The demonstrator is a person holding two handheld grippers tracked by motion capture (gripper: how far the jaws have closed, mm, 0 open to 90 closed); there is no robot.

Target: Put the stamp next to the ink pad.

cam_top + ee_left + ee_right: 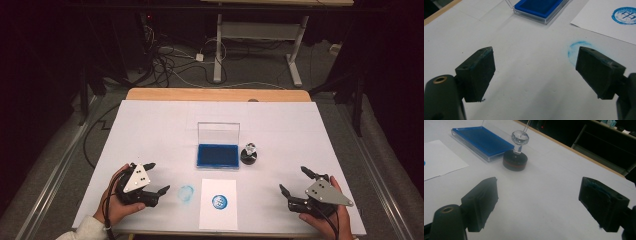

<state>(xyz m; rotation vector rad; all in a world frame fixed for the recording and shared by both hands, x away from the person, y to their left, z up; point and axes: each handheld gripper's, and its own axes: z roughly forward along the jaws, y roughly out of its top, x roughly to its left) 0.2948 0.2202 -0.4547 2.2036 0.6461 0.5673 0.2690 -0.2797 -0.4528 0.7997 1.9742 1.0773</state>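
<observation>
A blue ink pad [217, 155] [539, 7] [482, 142] lies in its clear case with the lid up, mid-table. To its right stands a round black stamp with a clear knob [249, 153] [516, 155]. In front of the pad lies a white sheet [218, 203] [609, 22] [439, 160] bearing a round blue stamp print [219, 202] [625, 15]. A blue smudge [186, 193] [575, 50] marks the table left of the sheet. My left gripper [157, 178] [535, 72] is open at front left, empty. My right gripper [294, 181] [539, 202] is open at front right, empty.
The white table cover [150, 130] ends at a wooden strip [215, 94] along the far edge. Beyond it are a desk frame [260, 45] and loose cables [170, 60] on the floor. A person's hands hold both grippers near the front edge.
</observation>
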